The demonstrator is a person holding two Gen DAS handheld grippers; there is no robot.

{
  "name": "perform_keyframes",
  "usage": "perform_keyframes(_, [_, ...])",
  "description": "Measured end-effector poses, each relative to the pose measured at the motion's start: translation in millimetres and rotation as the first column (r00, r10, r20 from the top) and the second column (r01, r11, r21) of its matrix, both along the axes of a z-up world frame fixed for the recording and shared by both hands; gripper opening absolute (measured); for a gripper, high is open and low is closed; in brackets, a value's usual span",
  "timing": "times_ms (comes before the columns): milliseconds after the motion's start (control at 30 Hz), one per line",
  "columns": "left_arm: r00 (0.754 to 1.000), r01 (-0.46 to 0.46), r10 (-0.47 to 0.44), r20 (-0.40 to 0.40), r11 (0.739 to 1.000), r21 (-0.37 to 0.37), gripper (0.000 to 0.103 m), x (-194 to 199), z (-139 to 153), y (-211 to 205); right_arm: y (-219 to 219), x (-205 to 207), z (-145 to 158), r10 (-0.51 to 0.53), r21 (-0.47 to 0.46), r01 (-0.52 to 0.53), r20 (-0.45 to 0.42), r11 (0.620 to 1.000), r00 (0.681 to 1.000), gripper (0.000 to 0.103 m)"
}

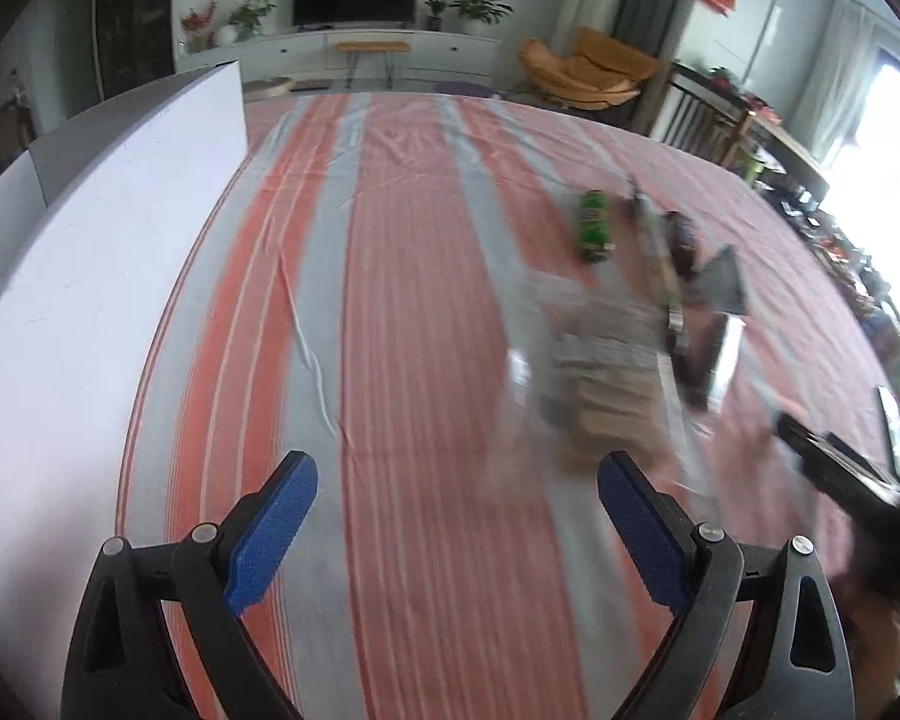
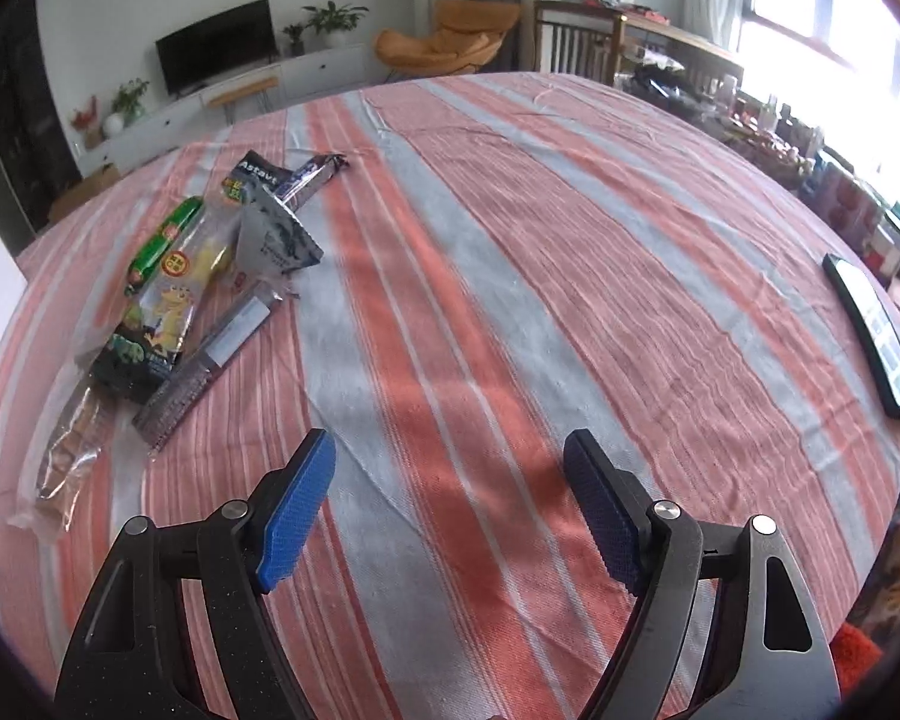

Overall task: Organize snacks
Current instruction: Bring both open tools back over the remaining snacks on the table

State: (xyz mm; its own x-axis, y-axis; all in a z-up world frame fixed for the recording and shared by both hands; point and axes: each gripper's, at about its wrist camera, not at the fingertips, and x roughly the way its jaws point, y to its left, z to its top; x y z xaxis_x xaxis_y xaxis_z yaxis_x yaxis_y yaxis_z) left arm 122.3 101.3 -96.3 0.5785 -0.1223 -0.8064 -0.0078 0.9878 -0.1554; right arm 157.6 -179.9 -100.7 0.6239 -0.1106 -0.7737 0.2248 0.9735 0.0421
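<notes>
The left tongs (image 1: 457,483) stand wide open with nothing between the blue ribbed pads, above the red-and-grey striped cloth (image 1: 390,300) that covers the worktop. A tall white board (image 1: 108,252) stands to their left. Ahead and to their right, well apart from them, lies a blurred heap of snack packets (image 1: 630,324) with a green packet (image 1: 594,225) at its far end.

The right tongs (image 2: 450,456) also gape open and empty over the same cloth. The snacks lie ahead to their left: a clear bag printed with cartoon dinosaurs (image 2: 162,300), a green wrapped stick (image 2: 162,237) beside it, a grey triangular pouch (image 2: 279,234), and a dark purple bar (image 2: 312,177) farthest away. A black phone (image 2: 876,330) lies far off to their right.
</notes>
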Motion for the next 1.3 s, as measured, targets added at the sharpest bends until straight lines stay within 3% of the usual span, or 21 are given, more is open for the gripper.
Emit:
perform_keyframes(133, [1.000, 0.003, -0.003, -0.021, 1.000, 0.026, 0.094, 14.3, -22.9, 1.7, 3.8, -11.6, 0.9, 0.008, -0.014, -0.008, -0.009, 1.000, 1.000, 0.084])
perform_keyframes(300, [0.999, 0.021, -0.023, 0.039, 0.999, 0.047, 0.100, 11.5, -31.4, 2.2, 7.2, -17.1, 0.7, 0.004, -0.013, -0.005, -0.007, 1.000, 1.000, 0.084])
perform_keyframes(467, [0.999, 0.035, -0.037, 0.030, 0.998, 0.056, 0.103, 9.1, -28.9, -0.9, -23.6, -20.3, 3.5, -0.199, 0.010, 0.199, -0.019, 0.980, 0.980, 0.085])
perform_keyframes(633, [0.999, 0.035, -0.037, 0.029, 0.998, 0.060, 0.103, 7.1, -25.5, 0.1, -66.6, 27.7, 4.3, -0.303, 0.006, 0.306, -0.121, 0.952, 0.945, 0.092])
perform_keyframes(733, [0.999, 0.035, -0.037, 0.029, 0.998, 0.060, 0.103, 7.0, -25.5, 0.4, -86.8, 56.1, 5.2, -0.297, 0.002, 0.299, -0.116, 0.954, 0.948, 0.094])
perform_keyframes(867, [0.999, 0.035, -0.037, 0.028, 0.997, 0.062, 0.103, 7.2, -25.7, 0.2, -89.7, 55.9, -1.4, -0.231, -0.004, 0.231, -0.033, 0.973, 0.972, 0.095])
perform_keyframes(1300, [0.999, 0.035, -0.037, 0.025, 0.997, 0.072, 0.103, 7.1, -24.7, 1.1, -88.6, 56.7, -1.2, -0.231, -0.011, 0.230, -0.037, 0.973, 0.972, 0.095])
